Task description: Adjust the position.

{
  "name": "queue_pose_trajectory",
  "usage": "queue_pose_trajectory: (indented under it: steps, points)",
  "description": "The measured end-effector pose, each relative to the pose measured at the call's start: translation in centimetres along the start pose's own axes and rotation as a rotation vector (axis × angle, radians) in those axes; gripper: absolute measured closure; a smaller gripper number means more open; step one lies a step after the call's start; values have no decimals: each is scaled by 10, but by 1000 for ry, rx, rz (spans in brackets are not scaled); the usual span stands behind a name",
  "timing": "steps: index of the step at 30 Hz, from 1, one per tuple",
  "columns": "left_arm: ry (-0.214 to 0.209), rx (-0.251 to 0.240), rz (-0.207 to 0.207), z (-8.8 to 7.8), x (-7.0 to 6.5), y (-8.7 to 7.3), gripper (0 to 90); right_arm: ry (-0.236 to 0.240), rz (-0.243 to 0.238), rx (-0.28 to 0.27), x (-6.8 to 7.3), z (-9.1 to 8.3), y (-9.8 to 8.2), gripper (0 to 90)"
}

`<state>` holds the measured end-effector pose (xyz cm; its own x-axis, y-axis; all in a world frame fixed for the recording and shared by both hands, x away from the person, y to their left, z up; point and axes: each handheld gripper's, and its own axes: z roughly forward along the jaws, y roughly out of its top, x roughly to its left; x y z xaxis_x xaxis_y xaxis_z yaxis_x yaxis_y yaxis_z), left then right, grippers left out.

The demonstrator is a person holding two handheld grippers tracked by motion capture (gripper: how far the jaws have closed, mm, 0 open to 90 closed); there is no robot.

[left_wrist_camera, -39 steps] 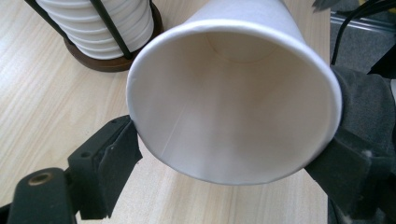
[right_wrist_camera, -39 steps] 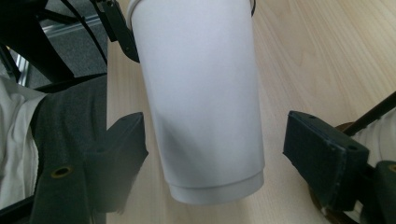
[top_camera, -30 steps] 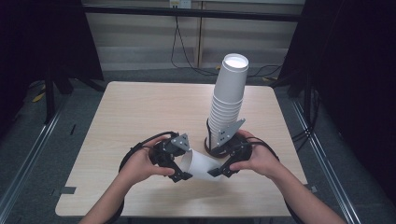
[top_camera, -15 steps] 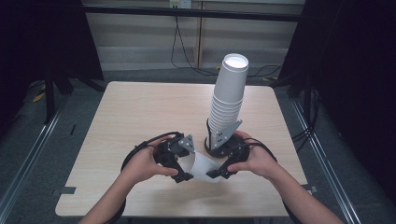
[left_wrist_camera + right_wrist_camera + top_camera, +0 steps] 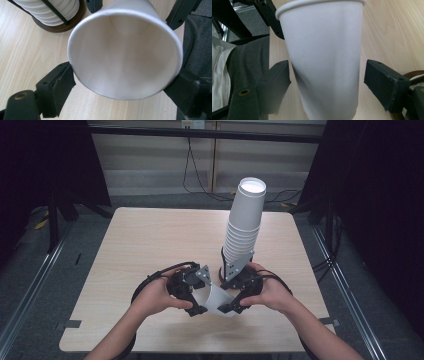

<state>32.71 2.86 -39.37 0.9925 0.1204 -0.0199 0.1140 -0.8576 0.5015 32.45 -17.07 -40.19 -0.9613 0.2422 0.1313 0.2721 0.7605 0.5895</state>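
Note:
A white paper cup lies sideways above the table's near edge, between my two grippers. My left gripper is shut on its rim end; in the left gripper view the open mouth of the cup faces the camera and both jaws of the left gripper press against it. My right gripper straddles the base end. In the right gripper view its jaws stand on either side of the cup with a slight gap, so it is open.
A tall stack of white cups stands in a black-railed holder on a round brown base, just behind the right hand. The wooden table stretches away to the left and back. Cables trail from both grippers.
The two hands have drawn slightly closer together around the cup. The cup and the stack stay where they were.

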Motion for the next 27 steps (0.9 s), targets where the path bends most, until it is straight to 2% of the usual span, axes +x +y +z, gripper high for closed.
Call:
queue_pose_trajectory:
  steps: [4, 19, 27]
  points:
    - [2, 15, 15, 0, 0, 1, 134, 0, -6, 0, 0, 1, 1, 205]
    - [5, 19, 28, 0, -1, 6, 134, 15, -16, -3, 0, 6, 3, 208]
    - [3, 12, 22, 1, -2, 8, 134, 15, -14, 8, 0, 8, 3, 203]
